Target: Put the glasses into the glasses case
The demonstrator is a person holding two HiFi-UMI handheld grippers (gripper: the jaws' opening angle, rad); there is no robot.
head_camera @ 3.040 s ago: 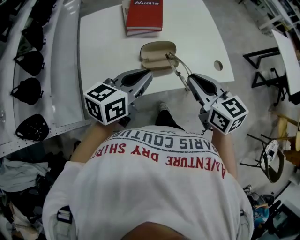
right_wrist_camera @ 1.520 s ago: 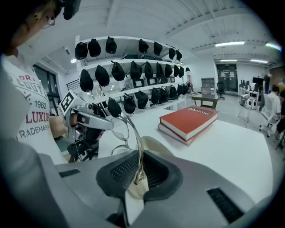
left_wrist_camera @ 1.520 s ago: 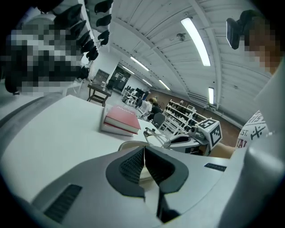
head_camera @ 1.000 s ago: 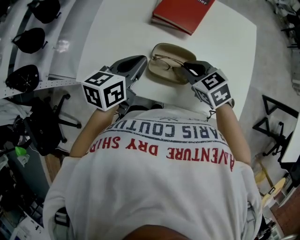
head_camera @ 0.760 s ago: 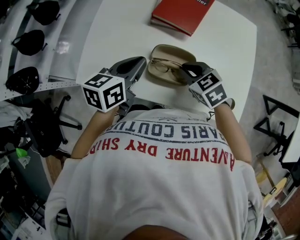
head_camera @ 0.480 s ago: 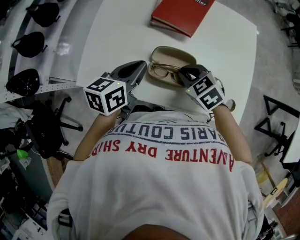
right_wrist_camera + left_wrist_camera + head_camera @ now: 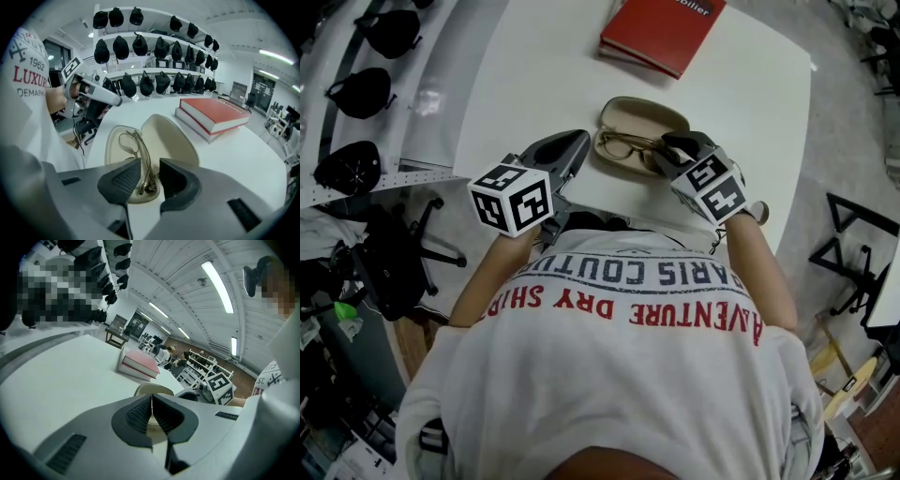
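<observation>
In open beige case (image 7: 173,140), folded glasses (image 7: 146,164)

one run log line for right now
glasses: lying in open case | right hand-held gripper: jaws opening, glasses between them | left hand-held gripper: shut, empty, near case

glasses case (image 7: 171,138): beige clamshell, lid open | glasses (image 7: 145,164): thin metal frame, folded, lying inside its base
</observation>
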